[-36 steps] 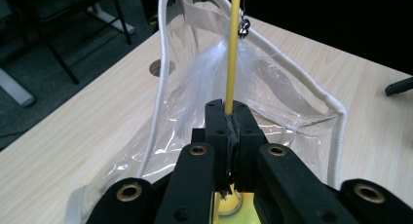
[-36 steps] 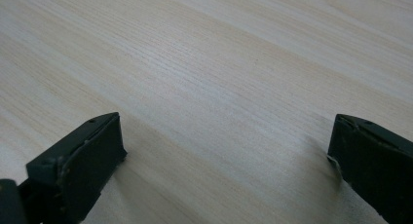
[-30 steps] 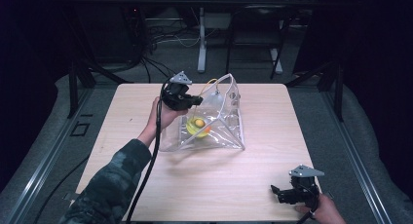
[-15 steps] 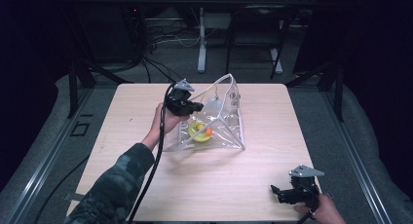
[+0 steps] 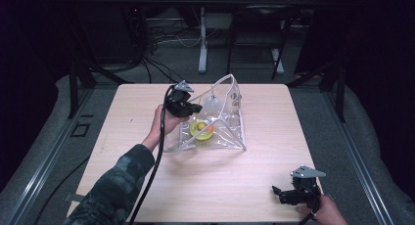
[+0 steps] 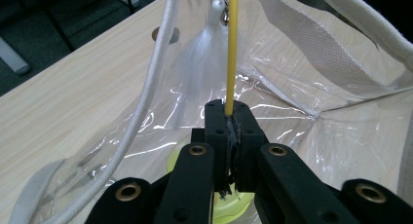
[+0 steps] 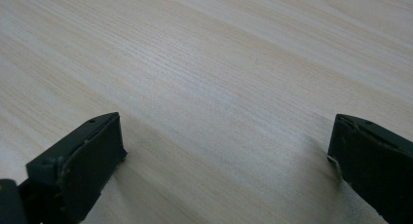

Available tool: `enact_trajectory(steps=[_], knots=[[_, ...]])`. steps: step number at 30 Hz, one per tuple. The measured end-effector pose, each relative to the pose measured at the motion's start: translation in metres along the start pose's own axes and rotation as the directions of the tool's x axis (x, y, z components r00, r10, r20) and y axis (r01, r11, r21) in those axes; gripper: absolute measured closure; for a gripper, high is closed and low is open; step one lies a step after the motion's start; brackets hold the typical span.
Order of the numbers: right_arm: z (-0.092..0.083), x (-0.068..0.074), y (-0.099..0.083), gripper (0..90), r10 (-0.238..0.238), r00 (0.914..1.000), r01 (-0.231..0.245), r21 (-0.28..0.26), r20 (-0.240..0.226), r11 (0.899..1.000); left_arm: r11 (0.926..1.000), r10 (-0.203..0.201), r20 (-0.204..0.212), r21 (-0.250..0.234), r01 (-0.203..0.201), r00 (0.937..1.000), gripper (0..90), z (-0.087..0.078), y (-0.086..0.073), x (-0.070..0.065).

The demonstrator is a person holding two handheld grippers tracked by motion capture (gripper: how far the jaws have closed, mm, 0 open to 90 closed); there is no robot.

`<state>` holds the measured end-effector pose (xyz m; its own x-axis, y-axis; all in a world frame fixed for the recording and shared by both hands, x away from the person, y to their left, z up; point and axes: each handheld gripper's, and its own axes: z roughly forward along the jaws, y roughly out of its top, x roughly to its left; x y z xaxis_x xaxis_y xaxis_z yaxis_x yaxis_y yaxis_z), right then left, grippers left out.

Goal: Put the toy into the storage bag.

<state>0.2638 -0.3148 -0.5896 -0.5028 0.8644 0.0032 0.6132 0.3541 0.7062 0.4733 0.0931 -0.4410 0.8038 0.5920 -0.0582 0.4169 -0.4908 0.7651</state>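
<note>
A clear plastic bag [image 5: 222, 137] with white rope handles [image 6: 151, 83] stands on the wooden table [image 5: 235, 181], with a yellow dish and something orange [image 5: 201, 128] inside it. My left gripper [image 5: 195, 108] is at the bag's left top edge. In the left gripper view its pads [image 6: 229, 112] are shut on a thin yellow cord [image 6: 232, 48] that runs straight up. The jaws have just eased open a trifle, with the cord still pinched between them. A white tassel [image 6: 204, 58] hangs behind the cord. My right gripper [image 5: 279, 193] rests at the table's near right corner, open [image 7: 226, 151] over bare wood.
Dark floor, cables and table legs [image 5: 203, 44] lie beyond the far edge of the table. A metal rail [image 5: 49, 151] runs along the left side. Bare wood lies between the bag and the right gripper.
The left gripper, holding the cord, has drifted slightly toward the near side, and the bag's top has shifted with it. The right gripper has stayed put.
</note>
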Motion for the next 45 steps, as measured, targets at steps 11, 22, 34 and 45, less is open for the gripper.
enact_trajectory(steps=[11, 22, 34, 45], knots=[[0.000, 0.000, 0.000, 0.0, 0.003, 1.0000, -0.003, -0.003, 0.001, 1.000, 0.9998, 0.001, -0.040, -0.022, -0.002, 0.9992, 45.8, -0.033, 0.000, -0.003], [0.000, 0.000, 0.000, 0.0, 0.000, 1.0000, 0.000, 0.000, 0.000, 1.000, 0.9996, 0.021, -0.115, -0.016, -0.023, 0.9931, 19.7, -0.070, -0.003, -0.004], [0.000, 0.000, 0.000, 0.0, 0.003, 1.0000, -0.003, -0.003, 0.001, 1.000, 0.9992, -0.004, -0.195, -0.040, -0.003, 0.9809, 1.4, -0.119, -0.025, 0.000], [0.000, 0.000, 0.000, 0.0, 0.000, 1.0000, 0.000, 0.000, 0.000, 1.000, 0.9948, -0.096, -0.264, -0.057, 0.084, 0.9598, 0.0, -0.146, -0.070, 0.015]])
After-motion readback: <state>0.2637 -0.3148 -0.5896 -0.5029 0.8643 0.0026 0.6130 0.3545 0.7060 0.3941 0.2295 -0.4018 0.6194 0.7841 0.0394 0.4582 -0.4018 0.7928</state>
